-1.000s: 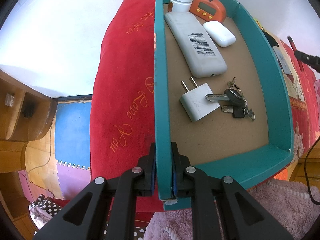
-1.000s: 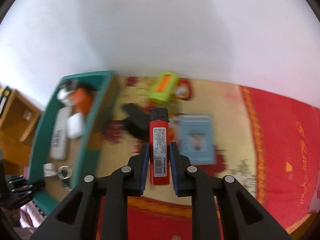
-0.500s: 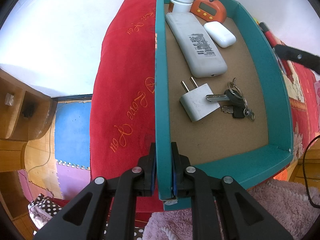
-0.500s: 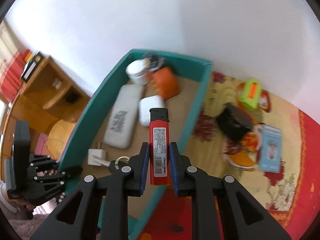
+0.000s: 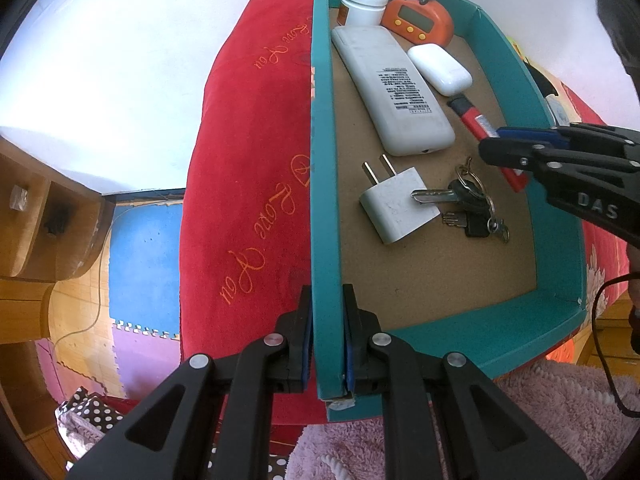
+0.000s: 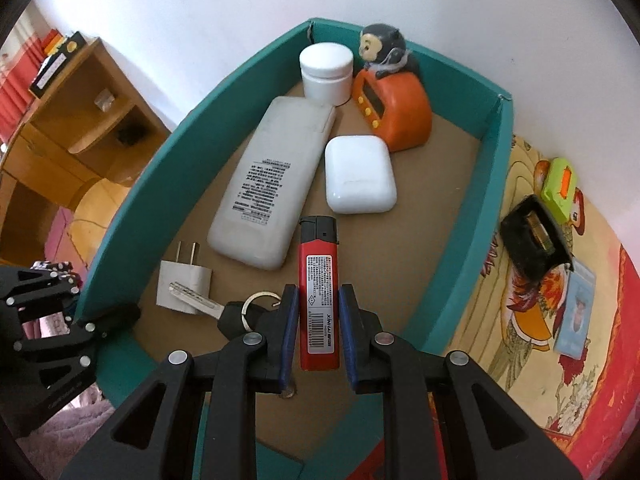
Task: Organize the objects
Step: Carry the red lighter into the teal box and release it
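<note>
In the left wrist view, the left hand-held gripper [image 5: 326, 344] was clamped on the near end of one long wall of the teal cardboard tray [image 5: 322, 160], one finger inside and one outside. The tray rested on a red cloth embroidered in gold script [image 5: 256, 184] that seemed to read "Love You". Inside lay a long white remote control [image 5: 394, 88], a white wall plug adapter [image 5: 394, 208] and a bunch of keys [image 5: 470, 204]. The right hand-held gripper [image 5: 506, 142], marked "DAS", reached in over the far wall with a slim red plastic lighter [image 5: 470, 118]. In the right wrist view, that lighter [image 6: 319, 292] sat between the right gripper's fingers [image 6: 289, 332], which looked slightly parted and barely touching it; its tip was low over the tray floor beside the remote and a white rounded earbud case [image 6: 359, 176]. Its label read "XINHAI" by a barcode. The lighter was probably light, rigid and smooth-sided, best gripped across its flat mid-body.
</note>
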Motion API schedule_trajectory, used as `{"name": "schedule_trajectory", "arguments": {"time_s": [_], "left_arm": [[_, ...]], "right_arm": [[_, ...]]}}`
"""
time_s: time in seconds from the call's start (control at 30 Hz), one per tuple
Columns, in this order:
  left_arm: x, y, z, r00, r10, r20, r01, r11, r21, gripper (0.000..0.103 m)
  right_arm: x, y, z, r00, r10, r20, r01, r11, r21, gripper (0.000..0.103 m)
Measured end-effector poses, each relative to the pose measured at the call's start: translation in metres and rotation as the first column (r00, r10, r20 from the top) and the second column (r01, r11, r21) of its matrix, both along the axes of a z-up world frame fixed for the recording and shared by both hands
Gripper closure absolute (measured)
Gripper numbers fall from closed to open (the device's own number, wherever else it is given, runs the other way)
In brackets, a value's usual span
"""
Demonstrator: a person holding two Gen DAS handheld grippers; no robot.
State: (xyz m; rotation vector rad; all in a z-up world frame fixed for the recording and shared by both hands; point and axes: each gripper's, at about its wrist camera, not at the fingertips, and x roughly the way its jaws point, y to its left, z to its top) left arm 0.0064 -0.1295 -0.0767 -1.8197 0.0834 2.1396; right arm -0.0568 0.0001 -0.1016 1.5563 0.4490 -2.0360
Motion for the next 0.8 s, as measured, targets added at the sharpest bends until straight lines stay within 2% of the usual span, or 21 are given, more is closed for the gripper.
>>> {"name": "schedule_trajectory", "arguments": {"time_s": [0.27,0.57,0.8], "left_arm": [[0.001,-0.001,0.0,1.0,-0.005,0.0,0.005,1.0,0.003,0.092],[0.001,-0.001,0.0,1.0,-0.006,0.0,0.006,1.0,0.005,0.092],[0.001,-0.001,0.0,1.0,-0.008,0.0,0.008,1.0,0.006,0.092]], "right_arm": [[-0.003,-0.005,-0.01,1.0,-0.006,-0.008,0.007,0.999,0.041,0.082],[-0.003,0.004,-0.007,1.0,-0.024,-0.002,0.024,1.0,-0.019,0.076],[0.001,0.014,0.011,0.999,-0.035,-0.027,0.033,0.997,-0.066,0.073]]}}
